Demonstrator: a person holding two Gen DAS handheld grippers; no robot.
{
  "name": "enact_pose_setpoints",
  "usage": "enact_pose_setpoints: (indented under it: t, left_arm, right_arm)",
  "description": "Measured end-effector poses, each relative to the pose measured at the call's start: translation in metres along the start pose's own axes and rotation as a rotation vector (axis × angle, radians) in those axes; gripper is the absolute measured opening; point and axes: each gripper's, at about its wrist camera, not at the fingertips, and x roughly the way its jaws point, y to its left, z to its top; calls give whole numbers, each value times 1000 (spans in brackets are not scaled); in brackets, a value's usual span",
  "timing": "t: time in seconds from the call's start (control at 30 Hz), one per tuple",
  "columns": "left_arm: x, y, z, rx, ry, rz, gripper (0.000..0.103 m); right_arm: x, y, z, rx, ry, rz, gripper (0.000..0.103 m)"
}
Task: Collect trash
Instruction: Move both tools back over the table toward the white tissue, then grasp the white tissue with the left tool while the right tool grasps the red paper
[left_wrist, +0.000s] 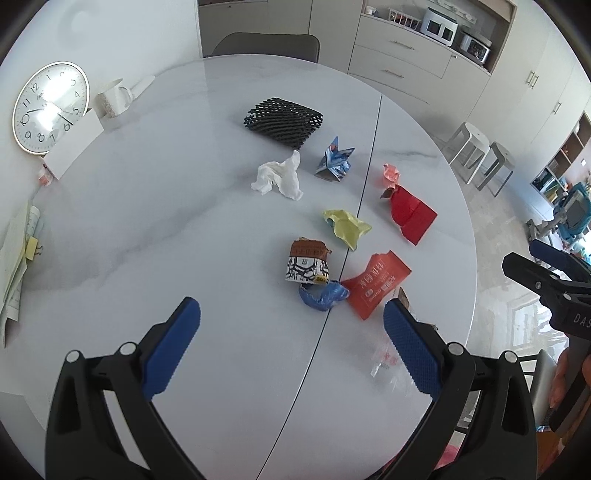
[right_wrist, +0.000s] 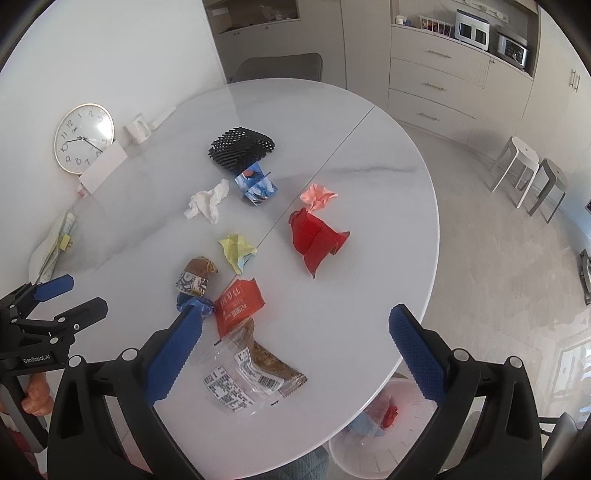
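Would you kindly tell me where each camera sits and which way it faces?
Left wrist: on the left tool, looking across the white marble table at litter; the right tool shows at the right edge.
Right wrist: on the right tool, over the near table edge and a white bin; the left tool shows at left.
Shared: black foam net, red folded paper.

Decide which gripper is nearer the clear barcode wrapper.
Right. The clear barcode wrapper lies between the right gripper fingers; the left gripper has it beside its right finger.

Right gripper (right_wrist: 295, 325) spread wide above clear wrapper (right_wrist: 243, 376) on white table (right_wrist: 369, 206), scattered trash beyond, bin (right_wrist: 373, 443) below table edge
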Motion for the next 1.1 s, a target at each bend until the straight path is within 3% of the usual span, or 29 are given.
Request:
enact_pose_setpoints:
  t: [0.3, 0.57, 0.73, 0.9, 1.0, 1.07, 1.1]
  left_arm:
    - [45, 9, 49, -24, 19, 23, 95]
    - [121, 8, 97, -16, 75, 26, 95]
    - [170, 9, 125, -24, 114, 74, 95]
    - [206, 12, 139, -58, 165, 83, 94]
    - [218, 10, 141, -58, 183, 93, 82]
    - [226, 9, 140, -57, 212, 103, 59]
    - [225, 8, 141, -63, 186, 109, 53]
  right_arm:
    - [54, -9, 35, -26, 63, 25, 101]
    - [104, -24, 50, -42, 125, 26, 101]
    - [126, -37, 55, -31, 153, 36, 101]
    - [147, -43, 61, -50, 177, 63, 101]
    - [154, -44, 65, -70, 184, 74, 101]
    - [159, -44, 66, -82, 187, 80, 101]
    - [160, -44, 67, -87, 187, 83, 101]
